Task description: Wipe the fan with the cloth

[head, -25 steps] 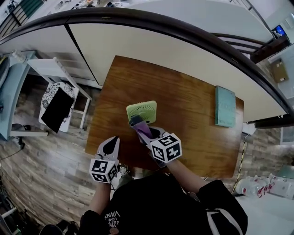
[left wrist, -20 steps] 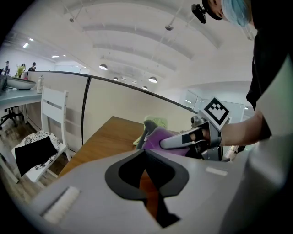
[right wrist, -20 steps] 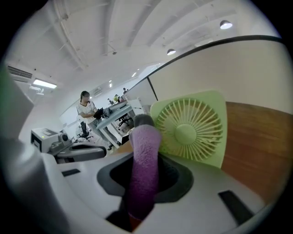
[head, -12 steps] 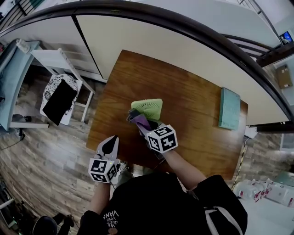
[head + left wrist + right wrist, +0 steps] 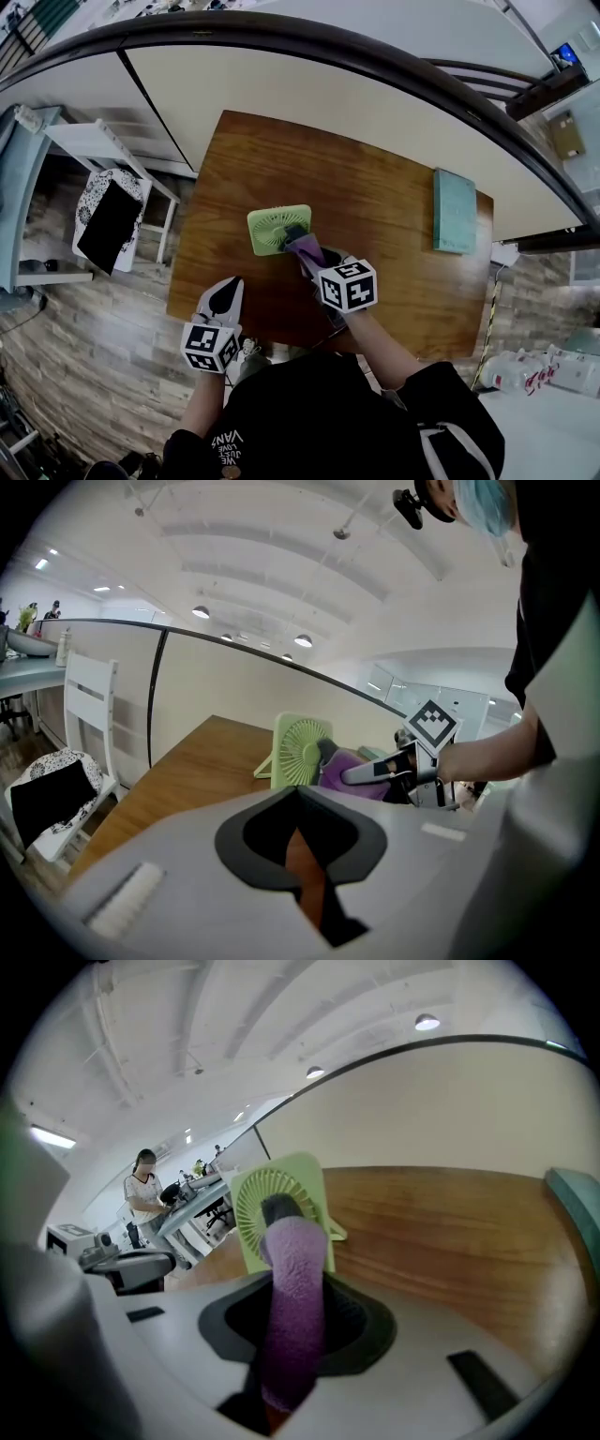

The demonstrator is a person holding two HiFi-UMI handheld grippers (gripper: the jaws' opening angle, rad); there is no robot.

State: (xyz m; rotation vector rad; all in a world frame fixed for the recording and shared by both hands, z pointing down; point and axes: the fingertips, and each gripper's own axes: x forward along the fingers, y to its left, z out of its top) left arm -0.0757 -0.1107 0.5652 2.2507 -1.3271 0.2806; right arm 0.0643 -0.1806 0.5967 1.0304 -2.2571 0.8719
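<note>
Ahead of the right gripper (image 5: pixel 314 261), the fan (image 5: pixel 272 230) is touching the cloth (image 5: pixel 305 248) clenched in its jaws. The left gripper (image 5: pixel 223 298), closed and empty, is hanging farther from the fan.

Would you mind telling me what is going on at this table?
A person is wiping a small green fan with a purple cloth. The right gripper is shut on the cloth and presses it against the fan's grille, on the wooden table. The left gripper hangs by the table's near edge, jaws together and empty.
</note>
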